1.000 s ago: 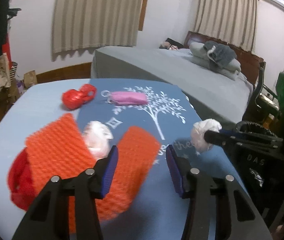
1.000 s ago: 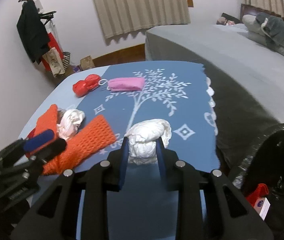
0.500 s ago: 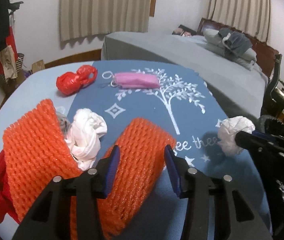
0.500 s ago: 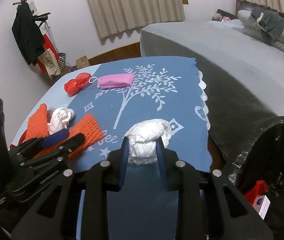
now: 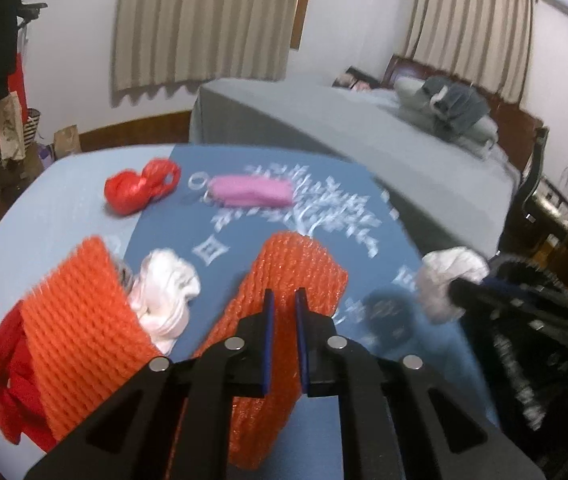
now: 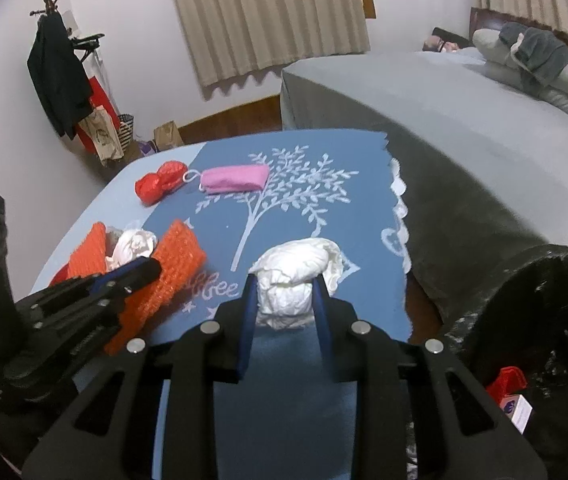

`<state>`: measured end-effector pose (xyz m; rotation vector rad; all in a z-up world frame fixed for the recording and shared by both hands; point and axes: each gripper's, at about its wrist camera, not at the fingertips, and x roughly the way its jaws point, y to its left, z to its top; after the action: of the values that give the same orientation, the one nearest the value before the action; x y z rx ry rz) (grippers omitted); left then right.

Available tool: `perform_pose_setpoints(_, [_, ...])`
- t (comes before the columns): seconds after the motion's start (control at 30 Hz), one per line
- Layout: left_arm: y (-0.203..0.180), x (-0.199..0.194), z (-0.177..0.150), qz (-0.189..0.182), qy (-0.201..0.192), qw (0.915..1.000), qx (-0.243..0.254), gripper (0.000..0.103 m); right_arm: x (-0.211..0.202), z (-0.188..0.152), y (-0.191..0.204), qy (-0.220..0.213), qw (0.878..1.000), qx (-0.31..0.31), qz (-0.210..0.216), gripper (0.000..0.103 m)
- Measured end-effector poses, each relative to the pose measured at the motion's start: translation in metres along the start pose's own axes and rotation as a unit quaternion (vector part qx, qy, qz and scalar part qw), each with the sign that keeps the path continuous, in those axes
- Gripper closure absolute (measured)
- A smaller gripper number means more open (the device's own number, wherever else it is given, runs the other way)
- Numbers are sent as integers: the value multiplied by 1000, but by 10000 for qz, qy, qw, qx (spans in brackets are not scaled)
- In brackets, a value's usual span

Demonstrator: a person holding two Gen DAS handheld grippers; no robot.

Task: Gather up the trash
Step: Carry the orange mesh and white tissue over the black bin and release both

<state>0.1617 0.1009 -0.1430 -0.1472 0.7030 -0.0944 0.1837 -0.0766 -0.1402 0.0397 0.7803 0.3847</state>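
My left gripper (image 5: 283, 300) is shut on the near edge of an orange foam net (image 5: 284, 276) lying on the blue table; it also shows in the right wrist view (image 6: 140, 272) on the same net (image 6: 176, 248). My right gripper (image 6: 284, 284) is shut on a crumpled white tissue wad (image 6: 298, 276), held above the table's right edge; the wad also shows in the left wrist view (image 5: 450, 276). A second orange net (image 5: 80, 316), a white crumpled bag (image 5: 166, 300), a red plastic bag (image 5: 140, 186) and a pink pouch (image 5: 250, 192) lie on the table.
A black-lined trash bin (image 6: 544, 320) stands right of the table, with a red item (image 6: 508, 380) inside. A grey bed (image 6: 464, 120) lies beyond. A coat rack (image 6: 60, 72) and bags stand by the far wall. Red cloth (image 5: 8, 376) lies under the left net.
My left gripper has closed from wide open onto the orange net. My right gripper has carried the tissue wad to the right, toward the bin.
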Motion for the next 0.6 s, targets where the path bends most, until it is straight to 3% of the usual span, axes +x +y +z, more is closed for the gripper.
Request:
perform_pose_setpoints(0.37, [-48, -32, 31, -479, -471, 9975, 234, 93, -52, 12, -17, -448, 9988, 97, -182, 77])
perform_pose_setpoints(0.6, [-74, -32, 23, -660, -505, 9954, 479, 93, -72, 6, -32, -557, 9977, 174, -347, 76])
